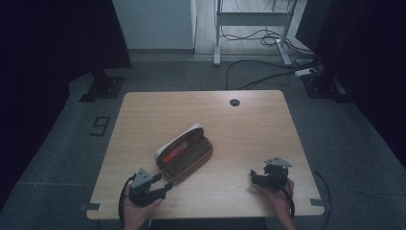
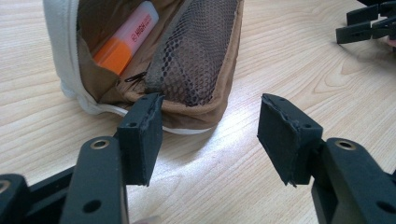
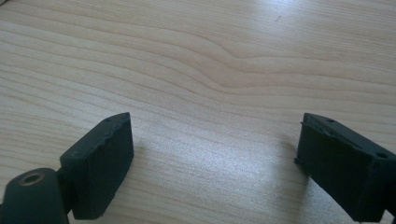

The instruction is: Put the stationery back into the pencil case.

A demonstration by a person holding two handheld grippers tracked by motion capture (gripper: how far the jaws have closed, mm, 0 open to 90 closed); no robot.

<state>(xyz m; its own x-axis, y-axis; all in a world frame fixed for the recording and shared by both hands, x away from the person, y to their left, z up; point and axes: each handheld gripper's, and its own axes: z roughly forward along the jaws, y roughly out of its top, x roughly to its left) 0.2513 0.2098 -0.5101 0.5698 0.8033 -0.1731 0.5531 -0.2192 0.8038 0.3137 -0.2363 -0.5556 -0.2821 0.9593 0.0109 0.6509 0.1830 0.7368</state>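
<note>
Your left gripper (image 2: 210, 135) sits with jaws apart, nothing between them, right at the open pencil case (image 2: 187, 65), apparently lined up to pinch its near edge.

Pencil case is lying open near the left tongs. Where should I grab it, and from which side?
Take the pencil case by its near brown wall, coming low from the person's side with the left tongs, which stand open just short of it. That end faces them and looks thin enough to pinch. The mesh pocket and the orange highlighter lie deeper inside, probably harder to reach.
</note>
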